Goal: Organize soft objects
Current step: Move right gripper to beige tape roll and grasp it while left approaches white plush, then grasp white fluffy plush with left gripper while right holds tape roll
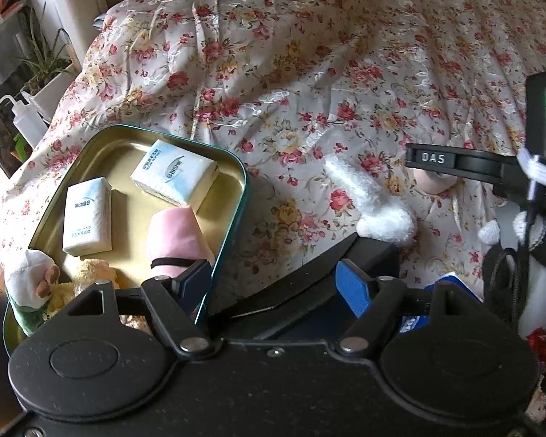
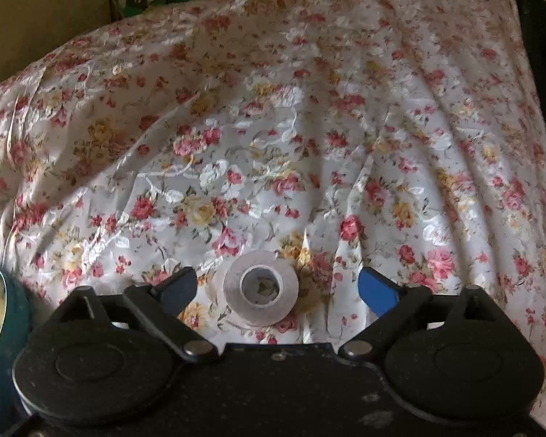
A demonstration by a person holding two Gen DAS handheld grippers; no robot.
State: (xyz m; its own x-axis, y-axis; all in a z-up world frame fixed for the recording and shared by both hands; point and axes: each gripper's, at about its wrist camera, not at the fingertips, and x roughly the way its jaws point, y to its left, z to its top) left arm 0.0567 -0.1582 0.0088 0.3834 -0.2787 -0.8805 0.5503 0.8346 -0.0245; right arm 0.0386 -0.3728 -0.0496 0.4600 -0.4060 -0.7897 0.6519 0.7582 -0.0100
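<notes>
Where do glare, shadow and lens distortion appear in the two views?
Left wrist view: sunlight glares on the floral cloth, the tin tray bends from fisheye, and corners go dark. Right wrist view: soft shine on cloth folds, and shadow around the tape roll.

1. A rumpled floral cloth (image 1: 309,73) covers the surface.
2. On it lie a teal-rimmed tin tray (image 1: 233,218) and a white plush toy (image 1: 375,207) just beside it.
3. A tape roll (image 2: 261,287) lies flat on the cloth.
</notes>
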